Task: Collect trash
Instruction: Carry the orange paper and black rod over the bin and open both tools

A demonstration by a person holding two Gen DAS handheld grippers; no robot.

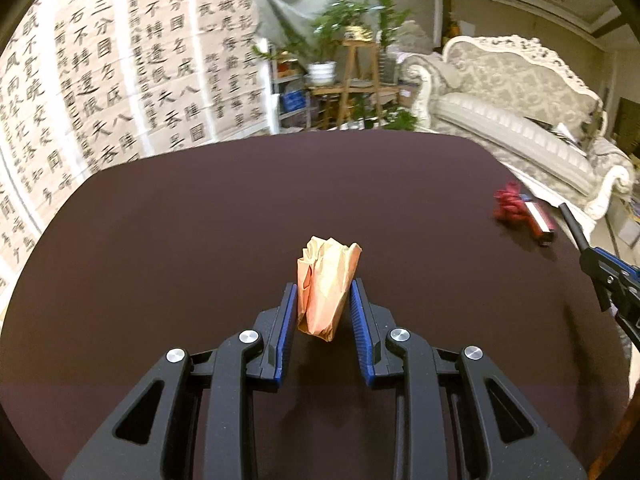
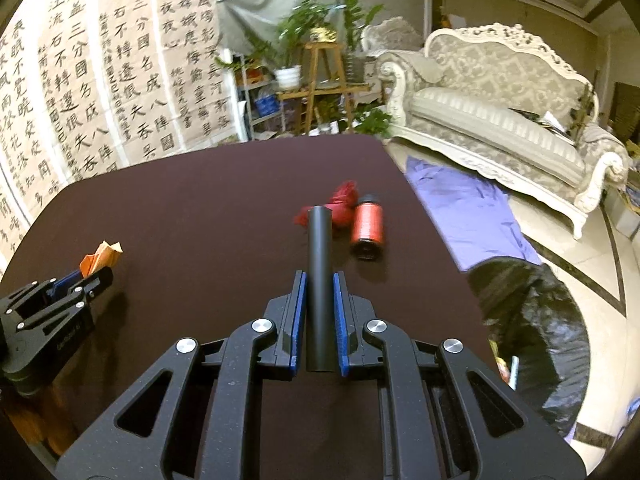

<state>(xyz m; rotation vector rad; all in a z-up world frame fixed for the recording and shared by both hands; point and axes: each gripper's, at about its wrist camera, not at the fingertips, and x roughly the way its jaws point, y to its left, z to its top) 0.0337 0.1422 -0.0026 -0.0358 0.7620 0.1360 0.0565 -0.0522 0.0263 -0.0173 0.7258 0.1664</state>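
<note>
My left gripper is shut on a crumpled orange-brown paper and holds it above the dark table; the paper also shows in the right wrist view. My right gripper is shut on a black tube that points forward. A red crumpled wad and a red spool with a black end lie on the table just beyond the tube. They also show at the far right in the left wrist view, wad and spool.
A black trash bag stands open on the floor to the right of the table. A purple cloth lies on the floor beside a white sofa. Plants on a wooden stand and calligraphy sheets are behind the table.
</note>
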